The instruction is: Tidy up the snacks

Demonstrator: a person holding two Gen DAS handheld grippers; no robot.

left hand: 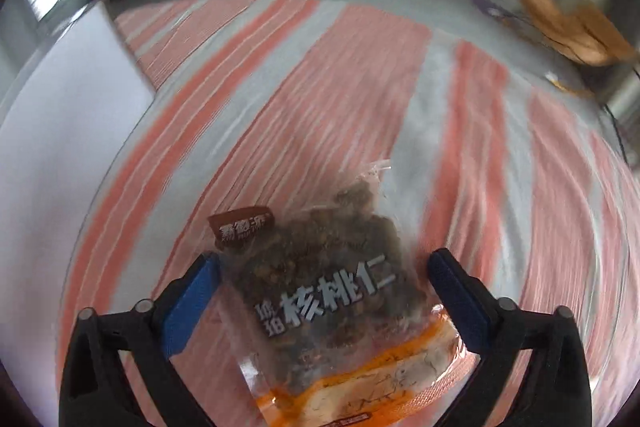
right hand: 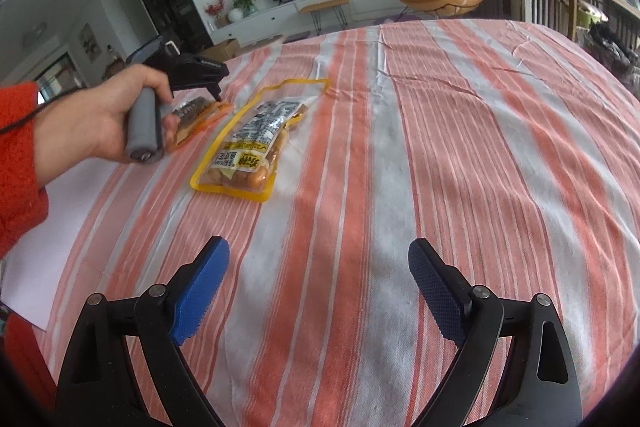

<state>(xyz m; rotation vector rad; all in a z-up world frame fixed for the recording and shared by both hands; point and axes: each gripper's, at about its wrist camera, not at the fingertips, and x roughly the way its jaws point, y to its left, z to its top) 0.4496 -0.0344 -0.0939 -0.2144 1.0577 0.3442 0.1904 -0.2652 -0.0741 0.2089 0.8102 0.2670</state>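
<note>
1. the clear crinkly plastic pouch of dark candied walnut pieces with an orange base band [left hand: 320, 291] looks light, soft and slippery; a pinch across its flat middle seems safest.
2. it lies on the orange-and-white striped tablecloth [left hand: 360, 87], at 6 o'clock in the left wrist view, between the left gripper [left hand: 323, 267] fingers; jaws wide, not clamping.
3. the right gripper [right hand: 319, 259] hangs wide and empty; the yellow-edged clear pouch of round snacks [right hand: 256, 143] sits at 11 o'clock.

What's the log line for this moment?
left gripper: open around walnut bag | right gripper: open, empty | yellow bag: on cloth
</note>
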